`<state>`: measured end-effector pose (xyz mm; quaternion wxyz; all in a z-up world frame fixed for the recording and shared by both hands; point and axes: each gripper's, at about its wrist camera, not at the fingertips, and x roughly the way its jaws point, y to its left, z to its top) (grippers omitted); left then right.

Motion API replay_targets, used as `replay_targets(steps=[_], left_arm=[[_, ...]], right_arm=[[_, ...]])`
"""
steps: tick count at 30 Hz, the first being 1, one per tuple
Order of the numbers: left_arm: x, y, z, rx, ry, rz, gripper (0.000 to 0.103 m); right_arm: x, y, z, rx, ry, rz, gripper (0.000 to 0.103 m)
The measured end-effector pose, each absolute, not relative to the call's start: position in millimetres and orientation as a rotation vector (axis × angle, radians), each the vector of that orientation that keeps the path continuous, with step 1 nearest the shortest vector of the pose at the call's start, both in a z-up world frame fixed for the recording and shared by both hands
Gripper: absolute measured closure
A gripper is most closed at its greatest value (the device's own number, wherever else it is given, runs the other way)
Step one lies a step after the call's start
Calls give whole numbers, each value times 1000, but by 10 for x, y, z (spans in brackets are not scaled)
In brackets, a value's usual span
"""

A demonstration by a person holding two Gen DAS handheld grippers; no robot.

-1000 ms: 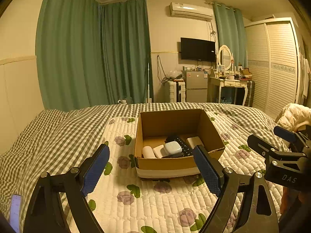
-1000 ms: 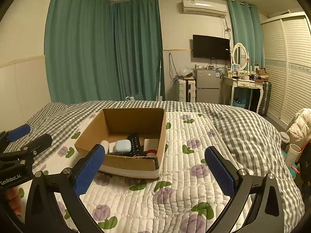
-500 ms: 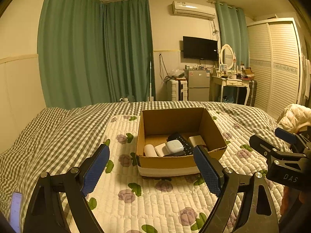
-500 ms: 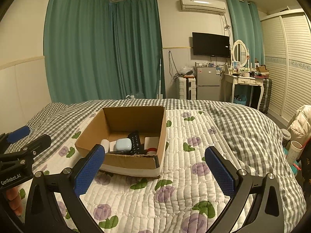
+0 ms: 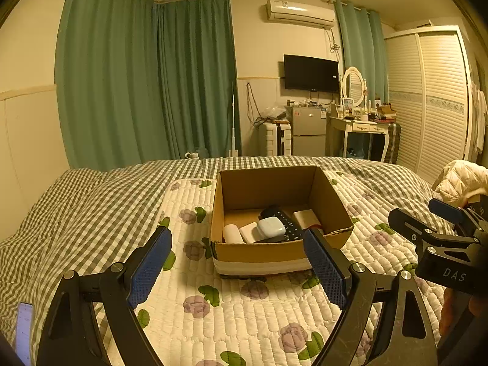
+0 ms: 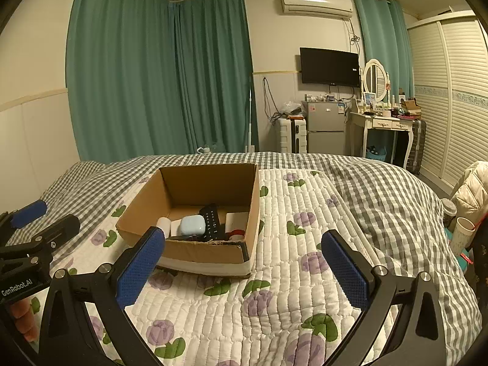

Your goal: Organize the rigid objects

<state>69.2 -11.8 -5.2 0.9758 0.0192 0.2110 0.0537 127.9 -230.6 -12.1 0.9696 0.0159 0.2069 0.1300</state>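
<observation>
I hold both the left gripper and right gripper spread wide, empty. One reads "GenRobot.AI", the other "DAS", near the cardboard box.

A home bedroom: quilted bed, wardrobe, vanity table

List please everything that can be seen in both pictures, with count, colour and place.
cardboard box: 1, brown, open, on the quilt
remote control: 1, black, inside the box
small case: 1, pale blue, lying on the remote control
cylinder: 1, white, box's left side
flat blocks: 2, white, in the box
quilt: 1, white with purple flowers, on the bed
blanket: 1, grey check, under the quilt
curtains: green, back wall
television: 1, black, wall
air conditioner: 1, white, above television
fridge: 1, grey
dressing table: 1, white, with oval mirror
wardrobe: white, right
left tool: black, blue pads, open, empty
right tool: same, open, empty
</observation>
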Motion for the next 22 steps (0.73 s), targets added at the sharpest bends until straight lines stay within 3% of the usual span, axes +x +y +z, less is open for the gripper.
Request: replay_targets(steps=[22], left_arm=[[676,-111,-82,58,420,107,13]], right_arm=[[1288,-2290,-180,21,437,263,0]])
